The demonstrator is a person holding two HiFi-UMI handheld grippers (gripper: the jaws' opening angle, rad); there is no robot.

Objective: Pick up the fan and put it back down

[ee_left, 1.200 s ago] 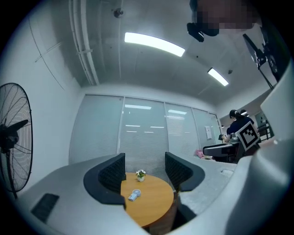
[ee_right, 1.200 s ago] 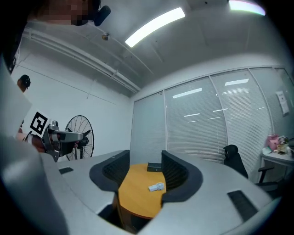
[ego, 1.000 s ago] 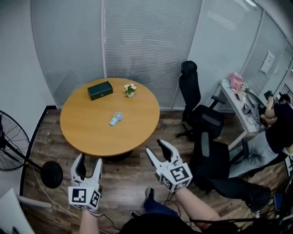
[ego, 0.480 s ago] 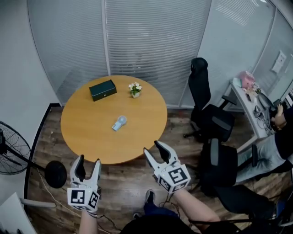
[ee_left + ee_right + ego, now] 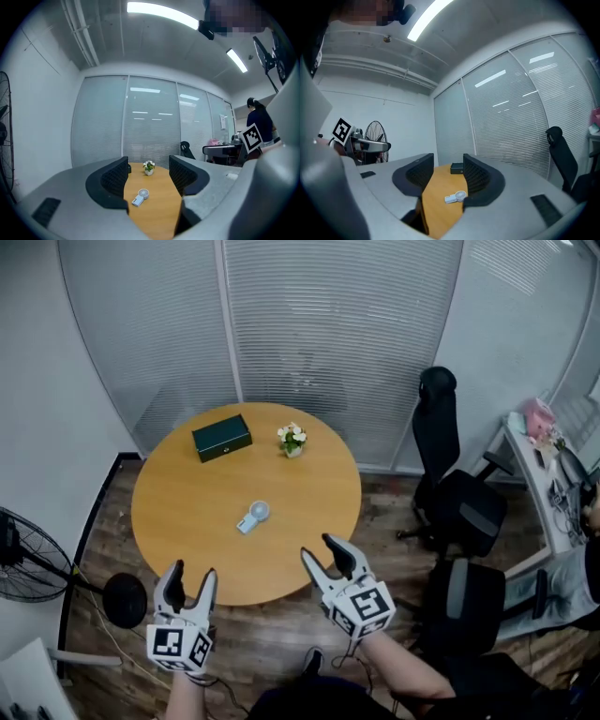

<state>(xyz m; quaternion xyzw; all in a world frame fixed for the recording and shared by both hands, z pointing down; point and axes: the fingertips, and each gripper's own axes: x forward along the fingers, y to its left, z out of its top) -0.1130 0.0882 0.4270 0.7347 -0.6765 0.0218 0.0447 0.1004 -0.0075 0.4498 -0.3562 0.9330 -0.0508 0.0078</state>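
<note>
A small pale-blue hand fan (image 5: 253, 517) lies flat near the middle of the round wooden table (image 5: 178, 540). It also shows far off between the jaws in the left gripper view as the fan (image 5: 140, 197) and in the right gripper view as the fan (image 5: 455, 197). My left gripper (image 5: 186, 584) hovers open at the table's near edge, empty. My right gripper (image 5: 325, 556) is open over the near right rim, also empty; its jaws have just been closing a little. Both point level toward the table.
A dark green box (image 5: 222, 438) and a small flower pot (image 5: 292, 440) stand at the table's far side. A standing floor fan (image 5: 28, 563) is at the left. Black office chairs (image 5: 459, 493) stand to the right, by a desk (image 5: 534, 465).
Both grippers have come forward to the table's near edge. The table and fan now sit closer and lower in the head view.
</note>
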